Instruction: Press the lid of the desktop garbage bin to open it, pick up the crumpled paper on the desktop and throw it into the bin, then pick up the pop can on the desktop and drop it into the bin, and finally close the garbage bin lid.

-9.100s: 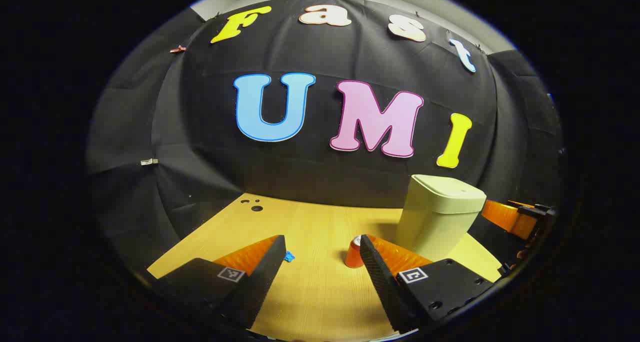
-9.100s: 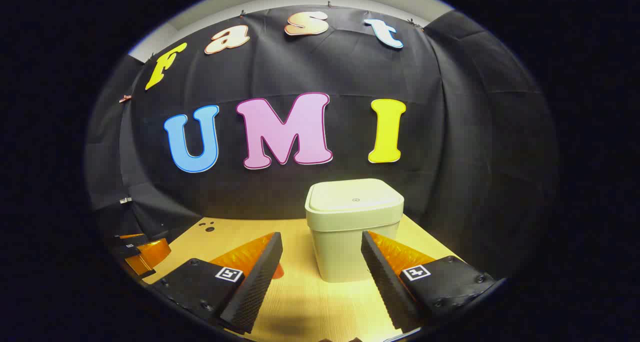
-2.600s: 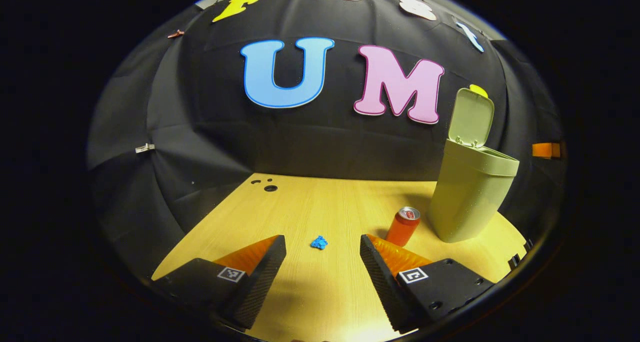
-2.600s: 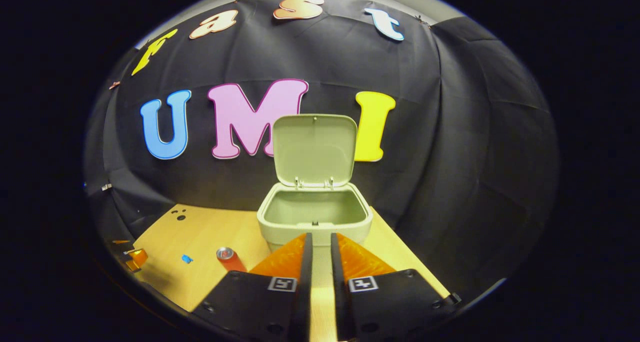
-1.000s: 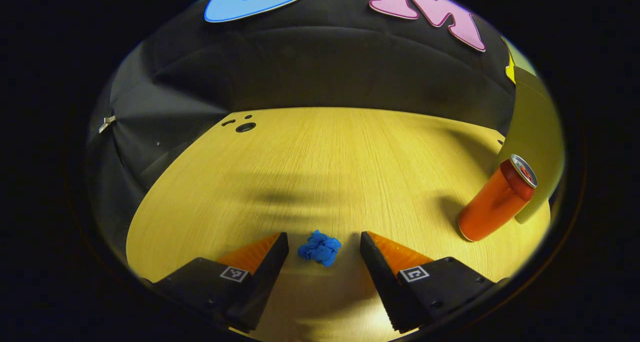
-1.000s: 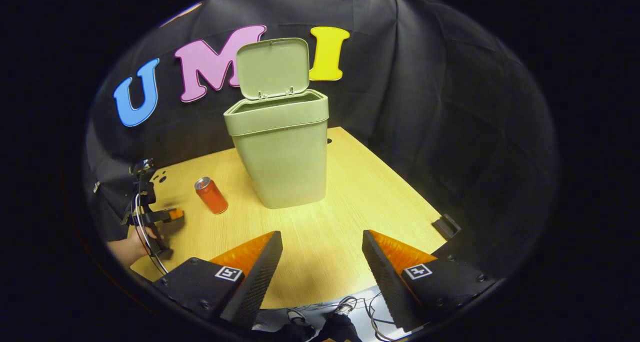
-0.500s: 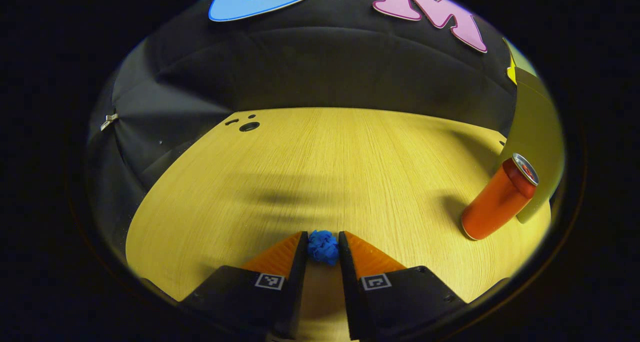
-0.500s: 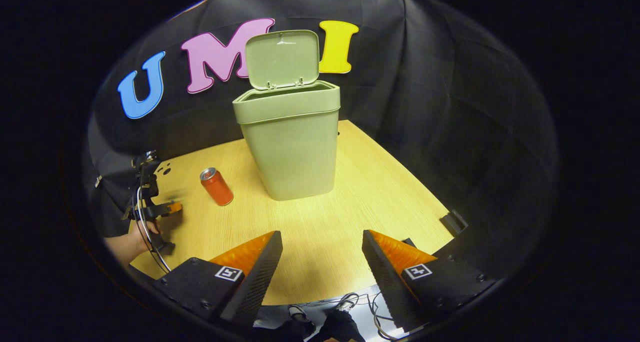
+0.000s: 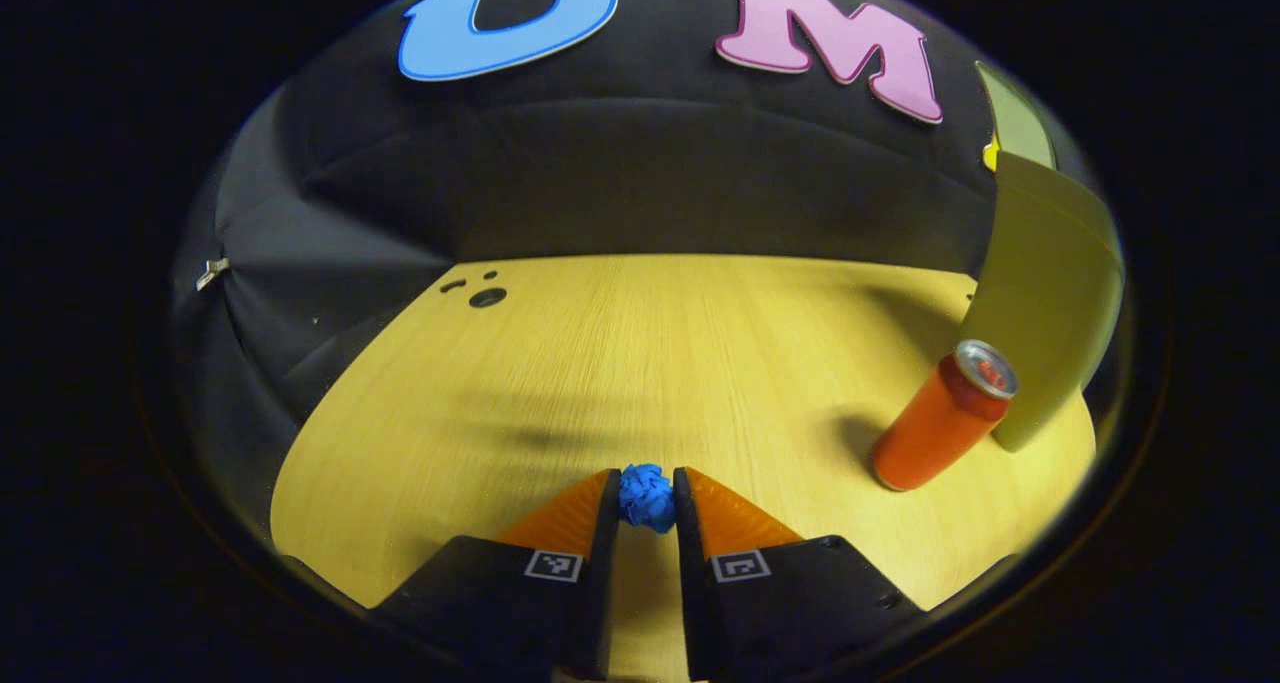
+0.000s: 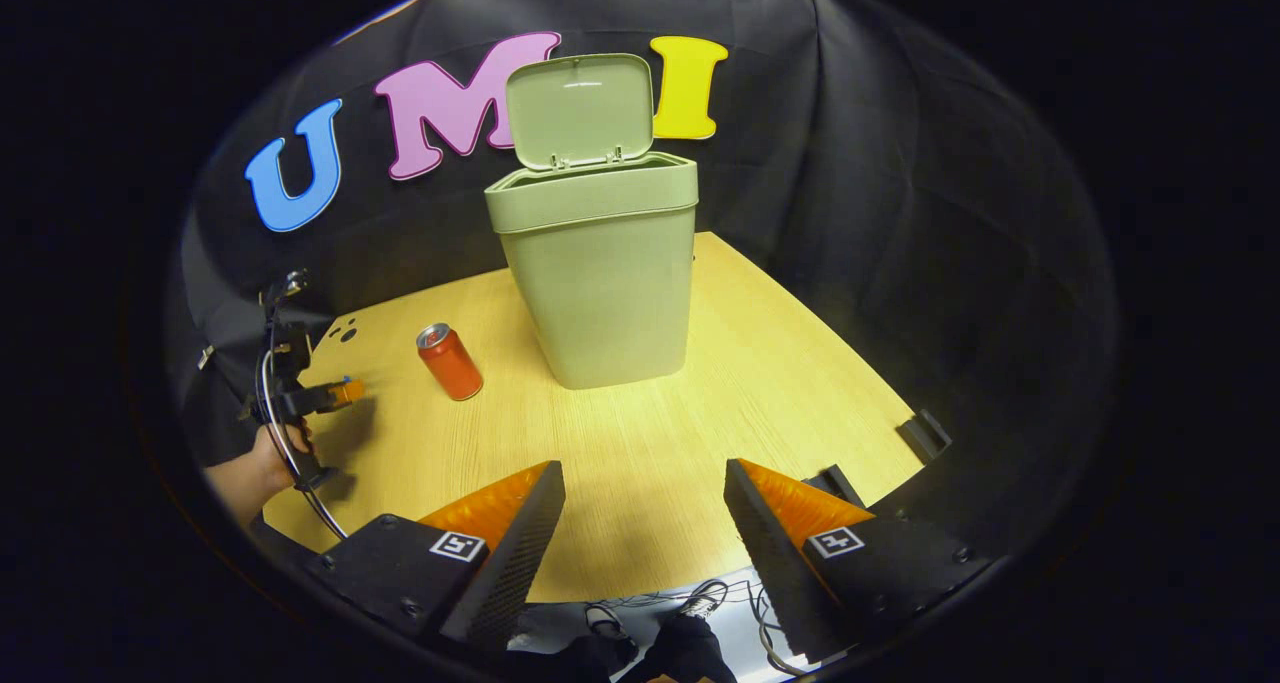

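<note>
In the left gripper view, my left gripper (image 9: 646, 503) is shut on the blue crumpled paper (image 9: 646, 496), held just above the wooden desktop (image 9: 640, 363). The orange pop can (image 9: 940, 418) stands upright to the right, beside the pale green bin (image 9: 1045, 293). In the right gripper view, the bin (image 10: 600, 263) stands with its lid (image 10: 580, 111) swung up and open, and the can (image 10: 449, 362) is left of it. My right gripper (image 10: 645, 533) is open with nothing between its fingers, over the desk's near edge. The left gripper (image 10: 335, 395) shows far left, held by a hand (image 10: 255, 473).
Round holes (image 9: 487, 297) mark the desktop's far left corner. A small black block (image 10: 922, 431) sits at the desk's right edge. Cables and shoes (image 10: 680, 623) show on the floor below the near edge. Black cloth walls close the booth behind.
The left gripper closed on the blue paper half a second ago and has now lifted slightly with it. The right gripper has drawn back a little and stays open.
</note>
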Demonstrator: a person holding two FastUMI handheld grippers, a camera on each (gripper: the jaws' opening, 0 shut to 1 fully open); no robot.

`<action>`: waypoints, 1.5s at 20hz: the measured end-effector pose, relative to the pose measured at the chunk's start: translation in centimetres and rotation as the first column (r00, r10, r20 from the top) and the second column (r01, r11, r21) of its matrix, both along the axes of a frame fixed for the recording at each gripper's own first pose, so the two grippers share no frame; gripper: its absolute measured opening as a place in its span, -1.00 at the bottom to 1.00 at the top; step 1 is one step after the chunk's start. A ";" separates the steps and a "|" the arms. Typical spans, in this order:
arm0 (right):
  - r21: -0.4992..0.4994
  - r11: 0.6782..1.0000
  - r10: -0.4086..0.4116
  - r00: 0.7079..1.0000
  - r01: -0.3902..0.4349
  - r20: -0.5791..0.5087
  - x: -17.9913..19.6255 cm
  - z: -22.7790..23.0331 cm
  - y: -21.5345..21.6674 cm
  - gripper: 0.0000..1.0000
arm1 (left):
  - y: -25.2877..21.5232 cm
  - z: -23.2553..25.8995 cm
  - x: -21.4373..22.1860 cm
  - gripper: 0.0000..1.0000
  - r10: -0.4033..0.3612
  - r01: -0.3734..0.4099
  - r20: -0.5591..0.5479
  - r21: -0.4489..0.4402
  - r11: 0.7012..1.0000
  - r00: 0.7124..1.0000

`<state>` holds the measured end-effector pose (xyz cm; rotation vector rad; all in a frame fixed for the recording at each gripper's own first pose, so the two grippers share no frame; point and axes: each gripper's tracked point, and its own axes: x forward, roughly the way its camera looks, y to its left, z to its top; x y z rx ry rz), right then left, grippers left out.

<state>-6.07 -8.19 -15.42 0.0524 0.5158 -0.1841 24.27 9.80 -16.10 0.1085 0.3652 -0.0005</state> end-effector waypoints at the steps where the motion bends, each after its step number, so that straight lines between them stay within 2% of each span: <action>1: 0.004 1.000 0.005 1.000 -0.005 0.003 0.0 0.1 0.2 1.00 | -0.4 1.2 -0.5 -0.35 -0.015 0.015 0.018 -0.003 1.000 1.000; 2: 0.013 1.000 0.014 1.000 -0.014 0.013 0.2 0.4 0.4 1.00 | -1.1 2.5 -0.9 -0.44 -0.035 0.036 0.034 -0.004 0.999 0.999; 6: -0.024 0.997 0.069 0.996 -0.068 0.057 1.1 2.0 0.9 0.99 | -3.6 8.6 -2.6 -0.44 -0.117 0.118 0.118 -0.005 0.993 0.986; 7: -0.034 0.996 0.085 0.994 -0.083 0.065 1.4 2.4 0.8 0.99 | -4.3 10.2 -3.0 -0.36 -0.134 0.136 0.138 -0.003 0.991 0.981; 10: -0.038 0.992 0.120 0.988 -0.117 0.096 2.8 3.4 0.4 0.98 | -7.4 15.2 -4.0 -0.35 -0.186 0.190 0.198 0.002 0.982 0.962; 14: -0.022 0.989 0.145 0.984 -0.144 0.106 5.1 3.5 -1.4 0.98 | -13.4 20.6 -4.7 -0.36 -0.260 0.274 0.266 -0.014 0.962 0.928; 18: 0.004 0.986 0.163 0.981 -0.164 0.102 7.1 3.3 -3.4 0.98 | -21.1 24.8 -5.1 -0.36 -0.350 0.368 0.320 0.006 0.930 0.880; 21: 0.004 0.977 0.211 0.973 -0.212 0.094 8.7 3.2 -3.9 0.99 | -27.4 26.1 -5.4 -0.36 -0.416 0.441 0.336 0.001 0.897 0.845; 24: -0.009 0.963 0.270 0.958 -0.271 0.092 9.9 3.3 -4.0 0.99 | -32.5 25.7 -5.3 -0.36 -0.464 0.488 0.322 0.005 0.873 0.826; 27: -0.015 0.949 0.317 0.945 -0.316 0.081 10.7 2.9 -4.4 0.99 | -36.2 24.2 -5.0 -0.36 -0.496 0.522 0.293 -0.013 0.853 0.818; 30: 0.004 0.944 0.329 0.942 -0.329 0.064 11.0 2.2 -5.8 0.98 | -38.0 23.0 -4.4 -0.35 -0.510 0.536 0.265 -0.035 0.843 0.819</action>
